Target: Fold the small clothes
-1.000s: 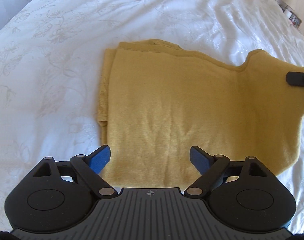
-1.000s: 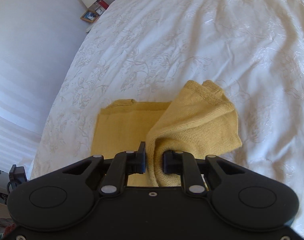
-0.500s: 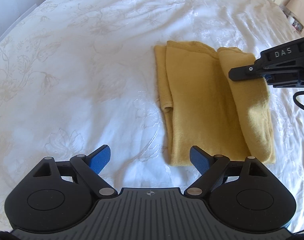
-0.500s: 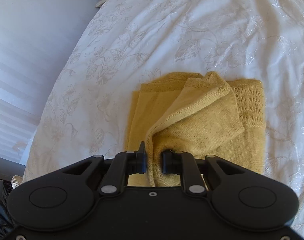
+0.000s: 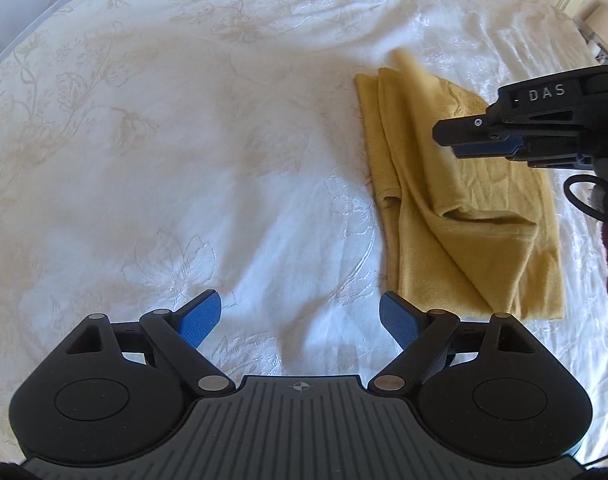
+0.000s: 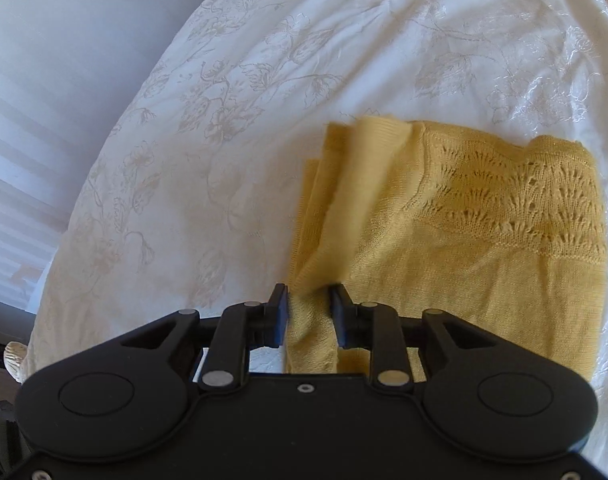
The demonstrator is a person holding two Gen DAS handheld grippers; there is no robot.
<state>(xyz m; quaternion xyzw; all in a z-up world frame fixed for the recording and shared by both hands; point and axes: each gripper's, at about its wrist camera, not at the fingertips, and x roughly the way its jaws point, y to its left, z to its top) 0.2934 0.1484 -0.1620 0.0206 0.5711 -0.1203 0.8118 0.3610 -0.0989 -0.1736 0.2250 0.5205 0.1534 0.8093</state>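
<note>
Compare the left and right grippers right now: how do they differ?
The left gripper is wide open over bare bedspread; the right gripper is far narrower, has just been opening, with the yellow knit top between its fingers. The left holds nothing. Both point downward.

Left gripper [image 5: 300, 322]: jaws spread wide, pointing steeply downward, nothing between the blue pads [image 5: 200, 318].

Right gripper [image 6: 308, 312]: jaws have just been opening and now stand partly apart. A strip of yellow knit garment [image 6: 483, 248] lies between them, with the pads no longer pinching it. In the left wrist view the right gripper [image 5: 449, 136] enters from the right edge.
</note>
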